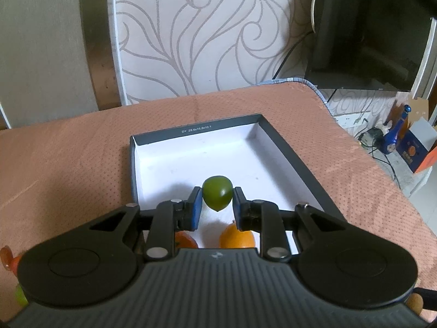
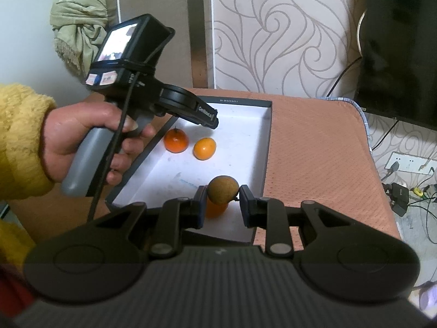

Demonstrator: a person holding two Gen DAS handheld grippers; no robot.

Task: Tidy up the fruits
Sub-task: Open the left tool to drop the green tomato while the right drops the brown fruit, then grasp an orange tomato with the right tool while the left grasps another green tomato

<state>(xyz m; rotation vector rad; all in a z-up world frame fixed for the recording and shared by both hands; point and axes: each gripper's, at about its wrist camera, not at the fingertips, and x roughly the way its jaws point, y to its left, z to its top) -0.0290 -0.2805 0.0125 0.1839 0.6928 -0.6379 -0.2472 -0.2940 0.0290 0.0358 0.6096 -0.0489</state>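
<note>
My left gripper is shut on a small green fruit and holds it above the white floor of a dark-rimmed box lid. Two orange fruits lie in the box under it; they also show in the right wrist view. My right gripper is shut on a brown round fruit over the near end of the box. Another orange fruit lies just beneath it. The left gripper also shows in the right wrist view, held by a hand.
The box sits on a table with an orange dotted cloth. More fruits lie at the left wrist view's edges: reddish and green at left, brown at right. A dark monitor stands behind. Cables and a power strip lie to the right.
</note>
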